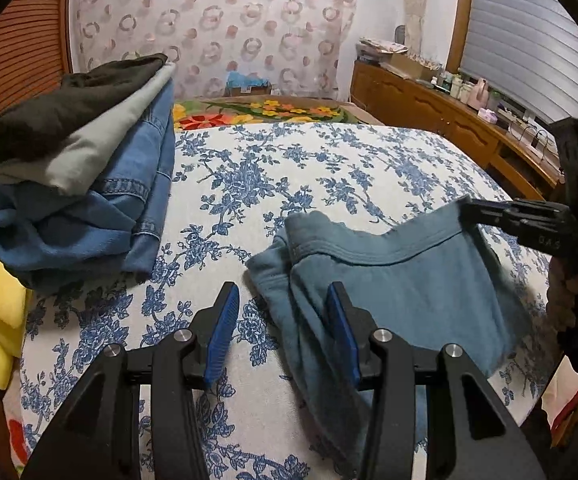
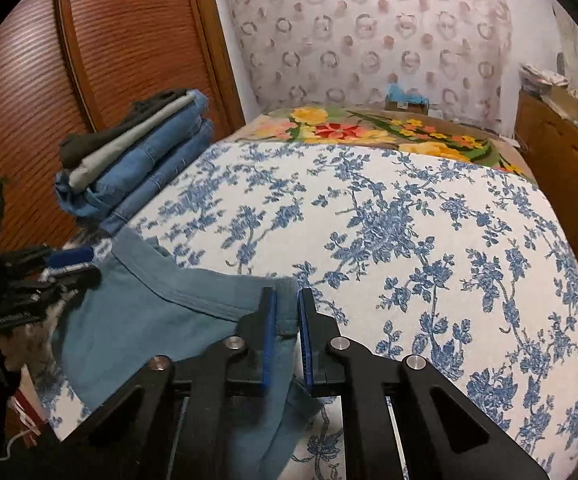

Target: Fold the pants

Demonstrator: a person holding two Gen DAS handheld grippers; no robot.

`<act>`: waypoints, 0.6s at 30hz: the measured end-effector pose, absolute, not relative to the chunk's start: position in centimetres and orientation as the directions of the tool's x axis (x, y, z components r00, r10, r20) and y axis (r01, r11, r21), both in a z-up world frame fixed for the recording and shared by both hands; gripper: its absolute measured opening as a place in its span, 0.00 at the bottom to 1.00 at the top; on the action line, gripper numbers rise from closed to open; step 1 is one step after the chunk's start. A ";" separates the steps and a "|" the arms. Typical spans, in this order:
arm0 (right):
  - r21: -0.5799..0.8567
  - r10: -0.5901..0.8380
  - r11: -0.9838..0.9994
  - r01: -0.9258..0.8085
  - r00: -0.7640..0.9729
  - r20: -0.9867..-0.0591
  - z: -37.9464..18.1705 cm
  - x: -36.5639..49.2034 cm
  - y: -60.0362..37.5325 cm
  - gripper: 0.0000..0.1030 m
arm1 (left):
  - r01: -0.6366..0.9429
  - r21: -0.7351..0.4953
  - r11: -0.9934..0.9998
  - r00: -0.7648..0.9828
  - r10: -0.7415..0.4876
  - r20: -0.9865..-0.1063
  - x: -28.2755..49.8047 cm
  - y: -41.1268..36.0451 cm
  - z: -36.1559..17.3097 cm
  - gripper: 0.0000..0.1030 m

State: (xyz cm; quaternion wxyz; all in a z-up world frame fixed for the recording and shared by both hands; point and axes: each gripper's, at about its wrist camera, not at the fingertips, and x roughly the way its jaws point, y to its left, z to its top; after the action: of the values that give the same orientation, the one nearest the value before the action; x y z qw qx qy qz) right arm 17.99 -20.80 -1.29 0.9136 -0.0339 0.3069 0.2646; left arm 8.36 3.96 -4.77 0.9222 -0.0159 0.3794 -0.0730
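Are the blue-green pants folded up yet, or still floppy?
Still floppy. The pants lie bunched and rumpled on the flowery bedspread, waistband wavy. The right gripper pinches the waistband; the left gripper is open.

Two fisheye views, each looking forward along a gripper's fingers, low and close over a bed with a blue-flowered cover (image 1: 289,168). Both face the patterned curtain (image 2: 369,32) at the far end. The left wrist view looks from the bed's left part, the right wrist view from further right. Both share the teal pants (image 1: 401,280), the stacked clothes (image 2: 137,160) and each other's gripper.
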 end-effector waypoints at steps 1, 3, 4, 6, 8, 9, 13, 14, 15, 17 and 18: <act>0.097 0.458 0.859 -0.502 0.672 -0.582 -1.3 17.9 -20.8 0.10 | 0.122 -0.087 0.989 0.703 -0.148 -0.696 8.2 4.0 -4.7 0.45; 0.093 0.460 0.856 -0.509 0.667 -0.586 -1.2 17.6 -20.7 0.18 | 0.123 -0.090 0.988 0.704 -0.151 -0.694 7.8 4.0 -4.7 0.45; 0.085 0.455 0.857 -0.508 0.670 -0.587 -1.1 17.4 -20.7 0.19 | 0.125 -0.090 0.988 0.703 -0.152 -0.695 7.6 3.9 -4.8 0.45; 0.072 0.454 0.854 -0.514 0.672 -0.585 -0.6 16.8 -20.5 0.21 | 0.129 -0.086 0.988 0.701 -0.153 -0.697 7.3 3.8 -4.9 0.45; 0.065 0.456 0.850 -0.522 0.670 -0.586 -0.5 15.8 -20.6 0.26 | 0.130 -0.083 0.988 0.700 -0.151 -0.698 6.8 3.7 -5.1 0.45; 0.057 0.452 0.850 -0.524 0.670 -0.588 -0.5 15.2 -20.8 0.28 | 0.131 -0.084 0.988 0.700 -0.152 -0.698 6.7 3.6 -5.1 0.45; 0.032 0.444 0.844 -0.535 0.666 -0.600 -0.8 13.5 -20.8 0.30 | 0.135 -0.088 0.987 0.697 -0.158 -0.700 6.3 3.3 -5.2 0.45; 0.029 0.443 0.843 -0.537 0.663 -0.604 -0.9 13.2 -20.8 0.31 | 0.137 -0.088 0.987 0.695 -0.159 -0.701 6.2 3.2 -5.3 0.45; 0.026 0.441 0.842 -0.538 0.659 -0.609 -1.0 12.7 -20.8 0.31 | 0.139 -0.089 0.986 0.693 -0.161 -0.703 6.1 3.1 -5.3 0.45; 0.026 0.439 0.841 -0.540 0.654 -0.616 -1.2 12.1 -20.8 0.33 | 0.147 -0.095 0.985 0.686 -0.170 -0.707 6.0 2.9 -5.5 0.45; 0.028 0.441 0.840 -0.542 0.651 -0.618 -1.3 11.8 -20.9 0.34 | 0.152 -0.098 0.983 0.683 -0.176 -0.709 6.0 2.8 -5.6 0.45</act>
State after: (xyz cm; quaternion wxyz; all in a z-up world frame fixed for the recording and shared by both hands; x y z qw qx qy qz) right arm 11.84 -20.85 -1.32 0.9051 -0.0798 0.3175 0.2714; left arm 6.00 2.82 -5.59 0.9171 -0.0158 0.3882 -0.0895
